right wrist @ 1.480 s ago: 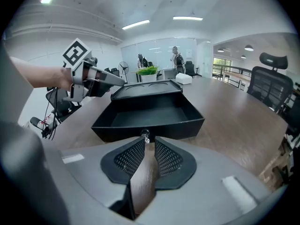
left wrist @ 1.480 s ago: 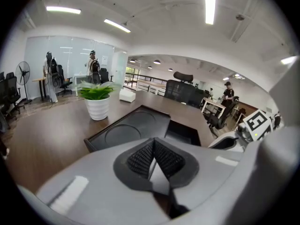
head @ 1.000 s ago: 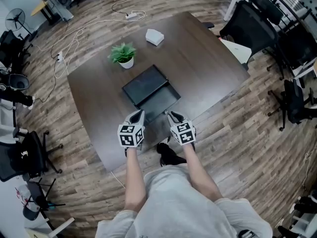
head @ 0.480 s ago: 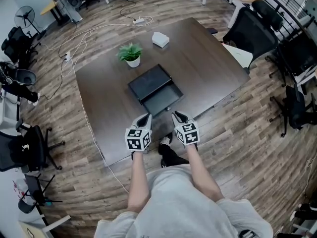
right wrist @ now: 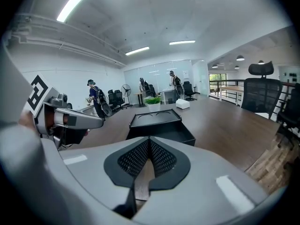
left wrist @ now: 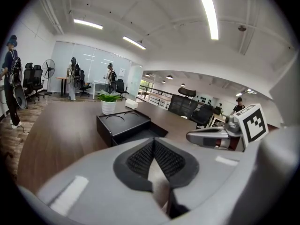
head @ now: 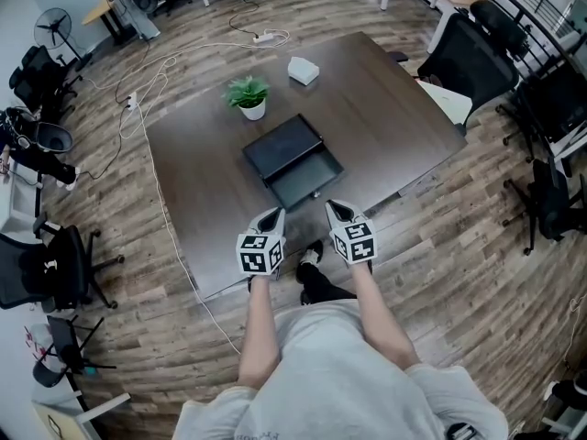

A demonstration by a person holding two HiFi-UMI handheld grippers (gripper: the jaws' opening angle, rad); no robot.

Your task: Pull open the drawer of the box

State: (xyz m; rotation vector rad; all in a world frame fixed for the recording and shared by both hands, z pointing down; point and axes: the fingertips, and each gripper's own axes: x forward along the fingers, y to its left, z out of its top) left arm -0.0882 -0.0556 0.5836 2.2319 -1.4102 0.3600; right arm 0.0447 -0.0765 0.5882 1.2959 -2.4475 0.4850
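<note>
The only print we can make out is the black-and-white square marker on each gripper's cube. We hold two grippers. The left gripper (head: 268,218) and the right gripper (head: 337,211) hover side by side over the near edge of the dark brown wooden table (head: 394,117), both pointing at the black rectangular box (head: 282,145). In each gripper's own view the ribbed black pads meet at the tips with nothing between them, so both are closed and empty. The box sits near the middle of the table, apart from both grippers. Its one drawer (head: 306,181) stands pulled out toward us, and its top carries two round recesses. Beyond it stand one small green plant in a white pot (head: 249,96) and one small white box (head: 303,70). Around the table lies a wood-plank floor (head: 459,246) with several black office chairs (head: 475,49), white cables (head: 183,53) and one standing fan (head: 53,26). Long ceiling light strips (left wrist: 211,13) light the open office.
</note>
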